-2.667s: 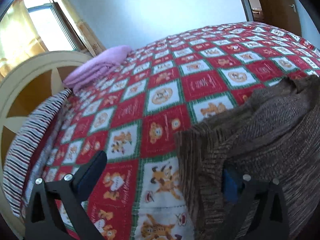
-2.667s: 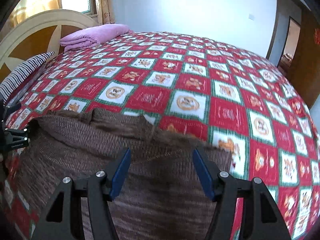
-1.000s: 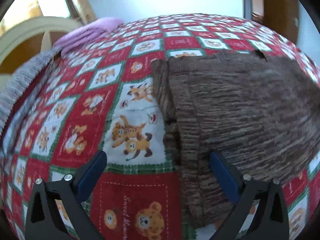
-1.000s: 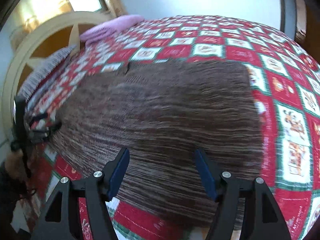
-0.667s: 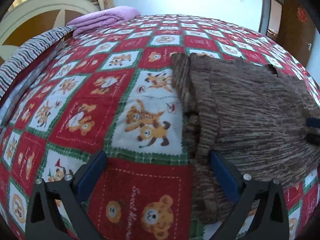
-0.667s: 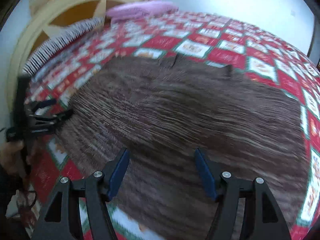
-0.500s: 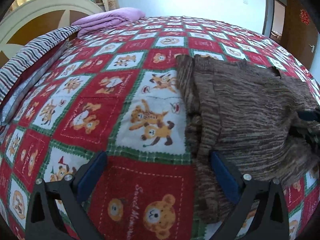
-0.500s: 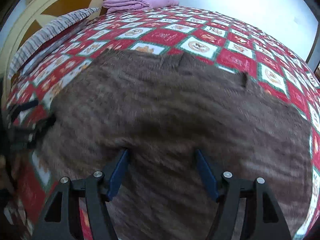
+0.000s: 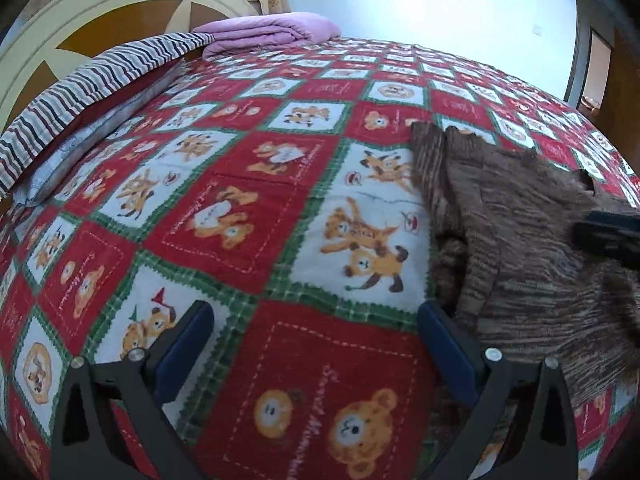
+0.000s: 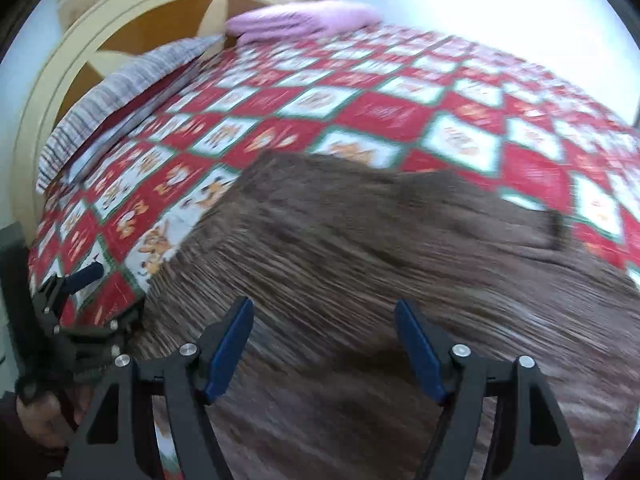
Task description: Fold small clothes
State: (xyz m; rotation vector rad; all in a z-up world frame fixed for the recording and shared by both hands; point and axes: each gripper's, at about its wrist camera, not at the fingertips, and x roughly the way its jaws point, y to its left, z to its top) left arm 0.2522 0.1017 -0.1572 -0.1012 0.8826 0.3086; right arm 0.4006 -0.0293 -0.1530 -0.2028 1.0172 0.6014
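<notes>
Both views show sweater (image 10: pixel 380 280); only right shows hand (image 10: pixel 40 416).

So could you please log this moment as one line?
left gripper: open, empty | right gripper: opening above brown sweater, empty | sweater flat on quilt

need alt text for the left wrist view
An open left claw hovers over a red teddy-bear quilt, empty, its right finger beside the edge of a brown knit garment. A striped pillow and folded purple blanket lie by the headboard.
</notes>
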